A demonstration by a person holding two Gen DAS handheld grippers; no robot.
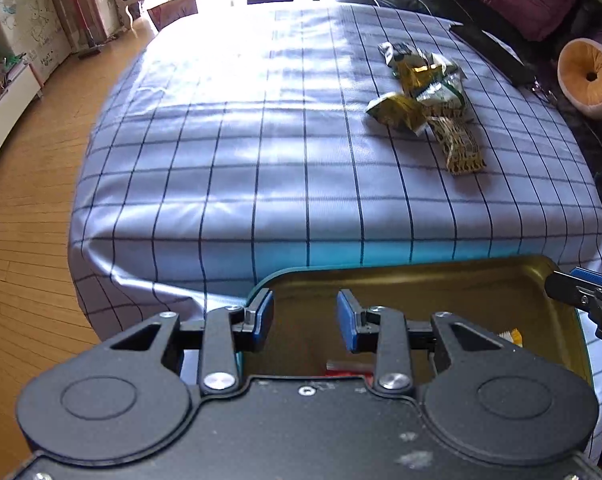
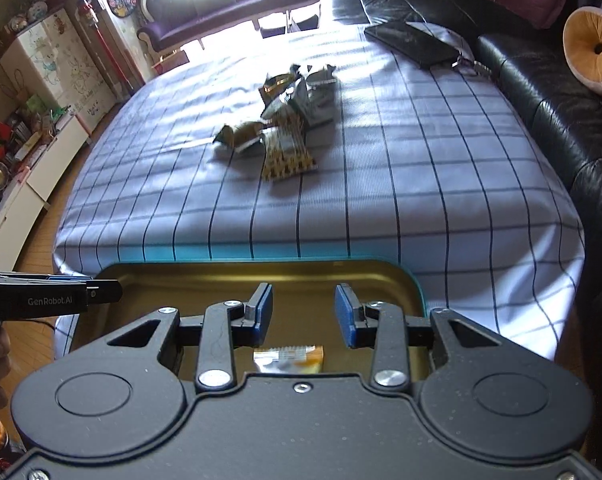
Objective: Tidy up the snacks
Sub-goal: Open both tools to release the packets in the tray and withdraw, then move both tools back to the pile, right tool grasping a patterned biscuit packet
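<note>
1. Living-room setup: a checked tablecloth (image 2: 381,184) covers the table, with a black sofa (image 2: 541,92) off to the right of the tongs and a purple bench (image 2: 229,8) by the bright window far ahead.
2. Snack pile (image 2: 285,120) sits out in the middle of the cloth, well ahead of both tongs. It's a loose heap of crinkly gold, green and silvery wrappers, some overlapping, plus one flat patterned pack (image 1: 461,148) nearest the tongs.
3. Gold tin tray (image 2: 261,276) with a teal outer edge sits right under the tongs at the near table edge. One orange-and-white packet (image 2: 289,358) lies in it just below the right gripper (image 2: 303,312), and something red (image 1: 347,368) peeks out under the left gripper (image 1: 305,316).
4. Both tongs hang over the tray with jaws apart, holding nothing.
5. Progress looks early: maybe two items in the tray, most of the pile still waiting.
6. Black phone-like slab (image 2: 413,42) lies far ahead to the right, well apart from the snacks.
</note>
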